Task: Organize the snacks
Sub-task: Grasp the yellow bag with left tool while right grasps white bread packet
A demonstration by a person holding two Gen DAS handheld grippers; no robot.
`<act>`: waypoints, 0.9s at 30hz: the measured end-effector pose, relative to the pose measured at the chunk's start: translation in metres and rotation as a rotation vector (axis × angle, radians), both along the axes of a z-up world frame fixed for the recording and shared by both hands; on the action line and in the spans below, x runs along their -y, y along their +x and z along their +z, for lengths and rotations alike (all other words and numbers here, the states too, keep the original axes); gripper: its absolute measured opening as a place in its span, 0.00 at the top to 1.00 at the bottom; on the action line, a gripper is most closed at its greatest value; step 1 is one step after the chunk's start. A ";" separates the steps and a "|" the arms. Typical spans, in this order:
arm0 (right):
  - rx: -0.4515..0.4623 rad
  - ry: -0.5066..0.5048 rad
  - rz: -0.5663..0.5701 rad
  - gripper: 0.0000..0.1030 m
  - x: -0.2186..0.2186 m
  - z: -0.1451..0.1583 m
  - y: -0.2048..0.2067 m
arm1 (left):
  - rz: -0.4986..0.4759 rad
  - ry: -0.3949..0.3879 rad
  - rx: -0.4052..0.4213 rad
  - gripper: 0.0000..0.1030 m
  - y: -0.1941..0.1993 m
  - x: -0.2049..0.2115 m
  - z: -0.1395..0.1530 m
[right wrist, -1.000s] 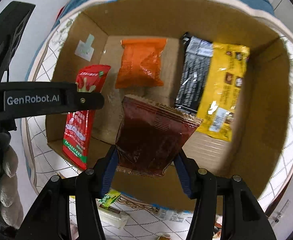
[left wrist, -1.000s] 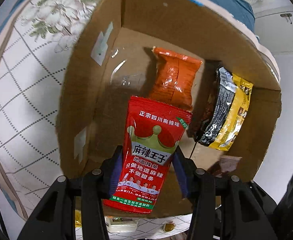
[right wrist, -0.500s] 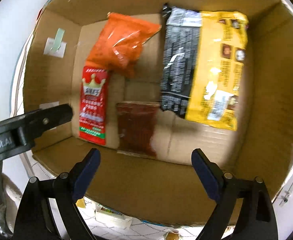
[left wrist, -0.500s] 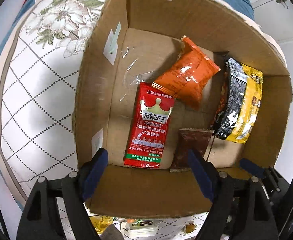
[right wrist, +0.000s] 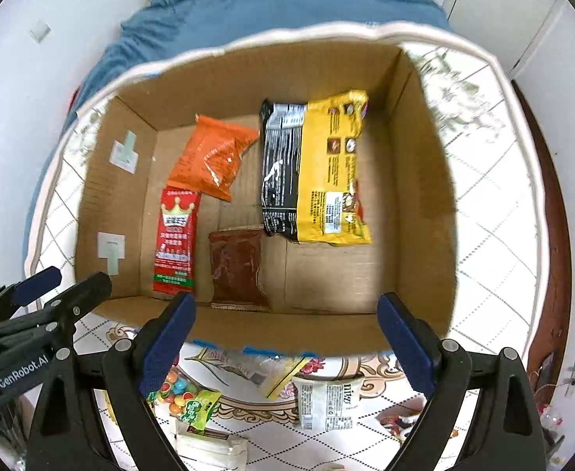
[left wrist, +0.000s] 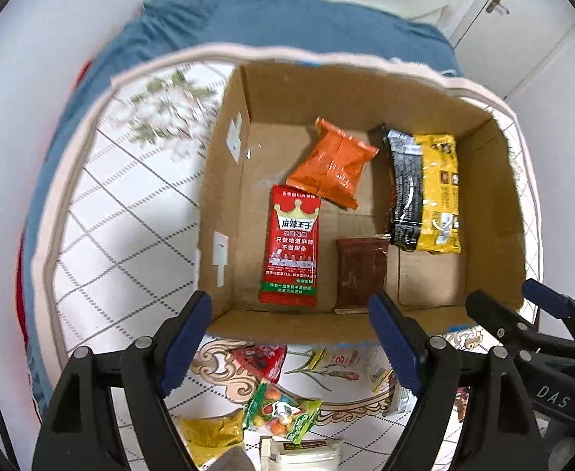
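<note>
An open cardboard box [left wrist: 224,212] [right wrist: 420,196] stands on a patterned tablecloth. On its floor lie a red crown-printed packet [left wrist: 293,243] [right wrist: 175,235], a dark brown packet [left wrist: 360,271] [right wrist: 236,267] beside it, an orange packet [left wrist: 332,165] [right wrist: 209,157] behind them and a black-and-yellow packet [left wrist: 428,192] [right wrist: 326,165] to the right. My left gripper [left wrist: 289,306] hangs open above the box's near wall, nothing between its pads. My right gripper [right wrist: 287,304] hovers over the same wall, its jaws opening and empty.
Loose snacks lie on the tablecloth in front of the box: a bag of coloured candies [left wrist: 283,412], a yellow packet [left wrist: 209,435], a white printed packet [right wrist: 326,400] and a white bar [right wrist: 209,447]. Blue bedding [left wrist: 287,19] lies behind the table.
Both grippers let go of their packets, the left the red one, the right the brown one. Both packets now lie on the box floor. Both grippers rose and drew back from the box.
</note>
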State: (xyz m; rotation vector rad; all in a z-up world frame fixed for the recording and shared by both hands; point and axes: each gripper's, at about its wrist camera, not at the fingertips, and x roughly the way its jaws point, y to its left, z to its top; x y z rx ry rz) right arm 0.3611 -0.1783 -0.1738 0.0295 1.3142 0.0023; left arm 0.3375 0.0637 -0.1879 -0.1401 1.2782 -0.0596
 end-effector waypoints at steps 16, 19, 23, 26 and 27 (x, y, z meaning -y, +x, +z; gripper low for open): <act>0.180 0.036 -0.035 0.07 -0.010 0.095 -0.078 | 0.001 0.086 0.209 0.21 -0.071 0.005 0.098; 0.186 0.064 -0.046 0.07 -0.007 0.105 -0.092 | 0.013 0.077 0.211 0.21 -0.083 0.003 0.104; 0.159 0.112 -0.080 0.06 0.003 0.101 -0.116 | 0.035 0.086 0.183 0.21 -0.105 -0.003 0.096; 0.087 0.160 -0.115 0.06 0.010 0.075 -0.132 | 0.064 0.086 0.107 0.21 -0.123 -0.013 0.068; 0.045 0.179 -0.127 0.06 0.011 0.060 -0.139 | 0.081 0.085 0.069 0.21 -0.129 -0.019 0.054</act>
